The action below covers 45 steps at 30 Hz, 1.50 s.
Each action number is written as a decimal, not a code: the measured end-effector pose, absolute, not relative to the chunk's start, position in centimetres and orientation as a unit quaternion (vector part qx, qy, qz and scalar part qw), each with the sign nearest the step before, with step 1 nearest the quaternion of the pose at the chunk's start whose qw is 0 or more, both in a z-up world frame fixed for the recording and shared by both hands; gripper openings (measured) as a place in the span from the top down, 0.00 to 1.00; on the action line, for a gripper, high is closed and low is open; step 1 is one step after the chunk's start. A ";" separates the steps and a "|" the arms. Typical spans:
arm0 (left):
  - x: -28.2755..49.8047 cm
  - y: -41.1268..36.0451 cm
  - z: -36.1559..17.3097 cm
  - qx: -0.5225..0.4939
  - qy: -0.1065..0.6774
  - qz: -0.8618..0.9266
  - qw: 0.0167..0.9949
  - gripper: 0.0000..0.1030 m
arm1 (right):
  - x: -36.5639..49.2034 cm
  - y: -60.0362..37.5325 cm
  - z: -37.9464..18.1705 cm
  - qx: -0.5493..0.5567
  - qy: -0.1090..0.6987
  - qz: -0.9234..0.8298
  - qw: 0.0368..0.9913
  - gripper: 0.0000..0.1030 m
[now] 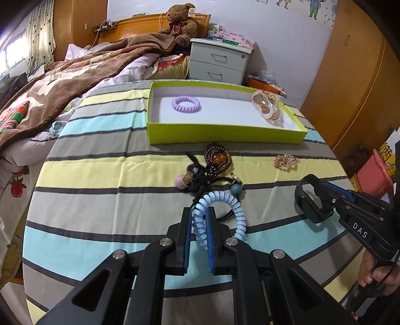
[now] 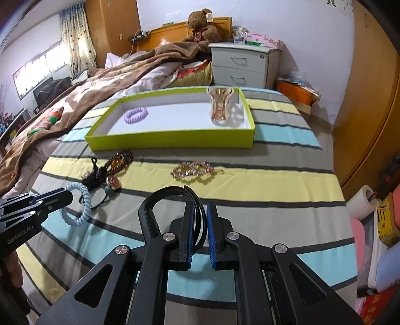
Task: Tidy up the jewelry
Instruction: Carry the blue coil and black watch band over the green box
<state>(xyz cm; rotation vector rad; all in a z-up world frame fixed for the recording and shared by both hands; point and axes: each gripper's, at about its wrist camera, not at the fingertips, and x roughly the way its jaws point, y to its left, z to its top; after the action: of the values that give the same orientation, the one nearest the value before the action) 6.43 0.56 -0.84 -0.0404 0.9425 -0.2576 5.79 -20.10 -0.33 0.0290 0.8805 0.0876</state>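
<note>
My left gripper (image 1: 199,212) is shut on a light blue spiral hair tie (image 1: 238,210), held just above the striped cloth; it also shows in the right wrist view (image 2: 83,200). My right gripper (image 2: 200,207) is shut on a black band (image 2: 160,200), also seen in the left wrist view (image 1: 308,200). A green box (image 1: 225,131) holds a purple spiral hair tie (image 1: 186,103) and a pink hair claw (image 1: 266,107). A tangle of dark bracelets and beads (image 1: 212,167) and a gold chain bracelet (image 2: 195,170) lie in front of the box.
The striped table (image 2: 275,185) stands beside a bed with a brown blanket (image 1: 62,82). A grey nightstand (image 1: 220,60) and a teddy bear (image 1: 180,22) are behind. Wooden wardrobes (image 2: 370,112) stand to the right.
</note>
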 end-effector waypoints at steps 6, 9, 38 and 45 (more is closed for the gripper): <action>6.6 0.8 0.6 -0.022 0.439 -0.129 0.889 0.89 | 6.0 -20.1 1.1 0.017 0.412 0.040 0.910 0.90; 6.8 1.1 1.3 -0.026 0.432 -0.126 0.892 0.89 | 6.4 -20.2 1.6 0.018 0.407 0.038 0.912 0.90; 16.6 1.6 3.8 -0.043 0.421 -0.118 0.898 0.89 | 18.2 -18.3 3.7 0.032 0.408 0.037 0.912 0.90; 19.2 1.4 2.6 -0.050 0.434 -0.111 0.893 0.89 | 21.8 -17.4 2.7 0.031 0.420 0.037 0.906 0.90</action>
<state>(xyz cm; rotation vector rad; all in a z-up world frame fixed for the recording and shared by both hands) 19.19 1.43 2.58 -0.1047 0.9001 -0.2297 21.84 -17.39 2.74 0.0641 0.8671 0.0770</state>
